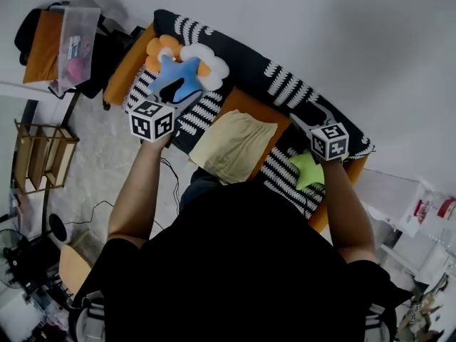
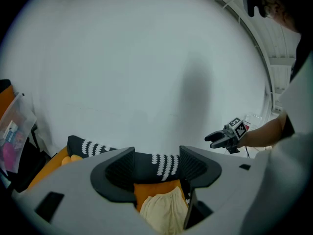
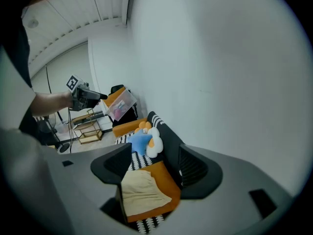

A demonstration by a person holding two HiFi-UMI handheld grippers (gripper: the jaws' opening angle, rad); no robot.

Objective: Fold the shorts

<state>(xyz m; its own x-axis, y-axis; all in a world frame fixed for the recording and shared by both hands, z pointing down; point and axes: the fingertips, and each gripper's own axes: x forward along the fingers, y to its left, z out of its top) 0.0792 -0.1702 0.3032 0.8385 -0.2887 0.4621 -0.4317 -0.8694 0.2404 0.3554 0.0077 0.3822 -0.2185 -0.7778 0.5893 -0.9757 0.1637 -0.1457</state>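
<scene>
Cream shorts (image 1: 231, 145) lie flat on orange cushion (image 1: 246, 104), middle of black-and-white sofa (image 1: 256, 66). Left gripper (image 2: 156, 166) hovers left of shorts, jaws spread, nothing between. Right gripper (image 3: 155, 168) hovers right of shorts, jaws wide apart, empty. Blue star pillow (image 1: 174, 77) far left, green pillow (image 1: 308, 169) near right.

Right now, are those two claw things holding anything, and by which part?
Nothing is held. The left gripper and the right gripper both have their jaws apart and empty; the cream shorts lie untouched on the sofa.
</scene>
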